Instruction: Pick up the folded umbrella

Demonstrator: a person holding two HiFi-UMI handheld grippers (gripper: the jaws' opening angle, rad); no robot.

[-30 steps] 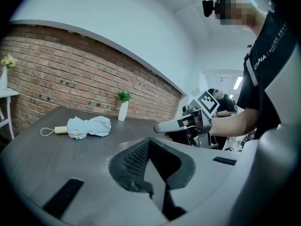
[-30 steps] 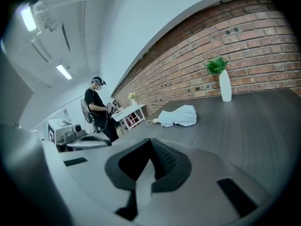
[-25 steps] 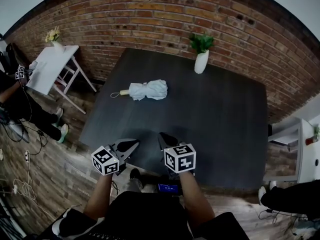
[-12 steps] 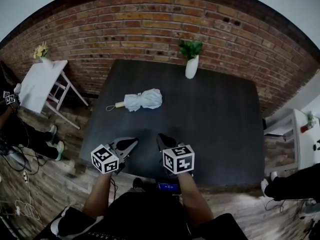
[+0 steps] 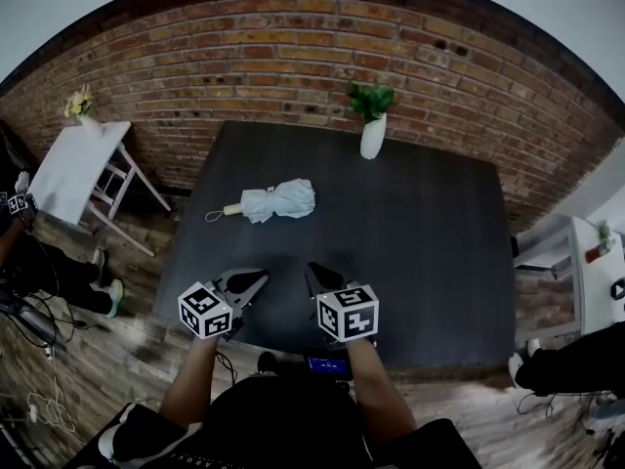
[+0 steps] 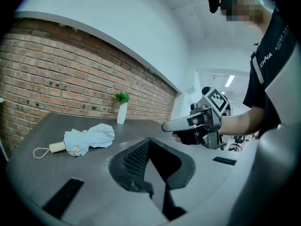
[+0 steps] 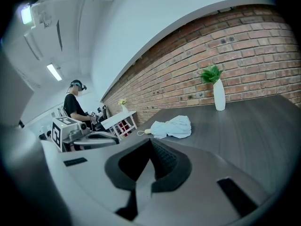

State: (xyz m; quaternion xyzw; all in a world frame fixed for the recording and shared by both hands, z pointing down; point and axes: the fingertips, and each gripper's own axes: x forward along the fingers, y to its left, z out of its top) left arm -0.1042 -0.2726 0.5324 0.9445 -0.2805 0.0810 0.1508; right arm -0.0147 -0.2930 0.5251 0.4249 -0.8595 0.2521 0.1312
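Step in hand: approach, before any contact with the load.

Landmark: the white vase (image 5: 372, 137) at the far edge of the dark table (image 5: 430, 252).

Load position: the folded umbrella (image 5: 278, 201) lies flat on the table, left of the vase and nearer to me than it. Its canopy end is the end closer to the vase. Its handle and wrist loop point away from the vase, towards the table's left edge. Nothing touches it.

Gripper state: I hold the left gripper (image 5: 256, 281) and the right gripper (image 5: 314, 270) side by side over the edge of the table opposite the vase, both well apart from the umbrella. On each, the jaws are pressed fully together with nothing between them.

Next move, as I judge it: open the jaws of one gripper wide, carry it towards the vase side until it reaches the umbrella, and set the jaws across the bundled canopy. The fabric looks soft, so it should be gripped firmly before lifting.
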